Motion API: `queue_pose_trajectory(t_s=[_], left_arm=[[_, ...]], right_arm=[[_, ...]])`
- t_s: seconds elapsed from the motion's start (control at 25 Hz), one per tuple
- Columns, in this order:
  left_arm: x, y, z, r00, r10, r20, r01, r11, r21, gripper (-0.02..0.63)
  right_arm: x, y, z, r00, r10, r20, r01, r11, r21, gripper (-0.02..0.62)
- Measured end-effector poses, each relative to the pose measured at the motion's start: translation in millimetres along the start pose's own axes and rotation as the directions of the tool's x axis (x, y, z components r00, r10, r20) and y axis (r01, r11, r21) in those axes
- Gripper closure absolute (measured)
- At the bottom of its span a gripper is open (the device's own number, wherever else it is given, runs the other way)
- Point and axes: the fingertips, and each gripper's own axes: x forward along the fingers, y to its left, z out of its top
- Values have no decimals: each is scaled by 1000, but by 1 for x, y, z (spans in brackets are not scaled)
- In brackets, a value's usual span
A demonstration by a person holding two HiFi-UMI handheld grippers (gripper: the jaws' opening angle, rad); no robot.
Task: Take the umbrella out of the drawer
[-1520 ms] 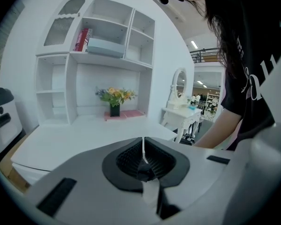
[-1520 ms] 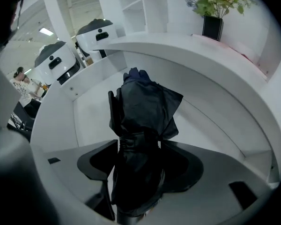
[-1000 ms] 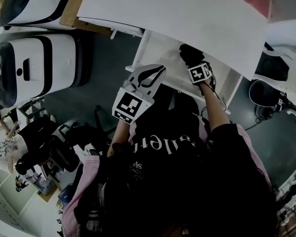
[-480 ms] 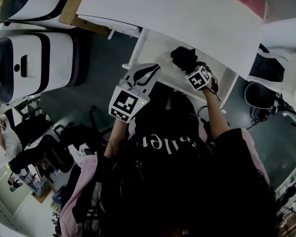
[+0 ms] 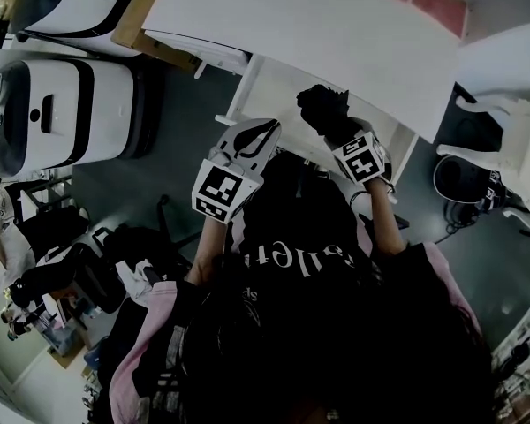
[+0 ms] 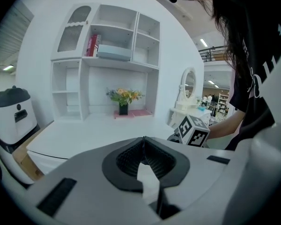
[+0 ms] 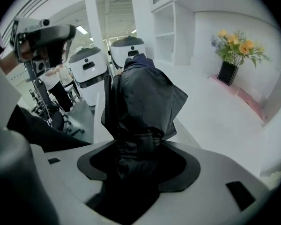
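Note:
The black folded umbrella (image 5: 321,109) (image 7: 141,93) stands upright in my right gripper (image 5: 339,133) (image 7: 137,146), which is shut on its lower end. It hangs just above the open white drawer (image 5: 269,82) that juts out from under the white desk (image 5: 309,20). My left gripper (image 5: 267,132) (image 6: 143,142) is to the left of the drawer's front, jaws shut with nothing between them. The right gripper's marker cube (image 6: 193,130) shows in the left gripper view.
Two white and black machines (image 5: 62,113) stand on the floor at the left. A white chair (image 5: 499,162) is at the right. On the desk stand a shelf unit (image 6: 107,60), a flower vase (image 6: 123,108) and a small mirror (image 6: 188,82).
My right gripper has drawn back toward the person and risen, bringing the umbrella up out of the drawer. The left gripper has hardly moved.

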Motion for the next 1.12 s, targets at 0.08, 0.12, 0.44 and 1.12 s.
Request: queue_pose_trajectory(t_s=[0.08, 0.12, 0.44, 1.12], left_arm=[[-3, -5, 3, 1000, 16, 11, -15, 1000, -12, 583], [-5, -7, 4, 1000, 27, 13, -27, 999, -20, 583], [-9, -49, 18, 997, 64, 41, -63, 998, -18, 583], [-27, -139, 23, 994, 90, 66, -86, 995, -57, 583]], right_arm=[[-18, 4, 3, 999, 4, 36, -5, 999, 33, 314], [-27, 6, 4, 999, 5, 53, -8, 999, 51, 314], [-97, 12, -8, 988, 14, 152, -40, 985, 169, 314], [-169, 49, -55, 963, 40, 267, -110, 961, 254, 314]])
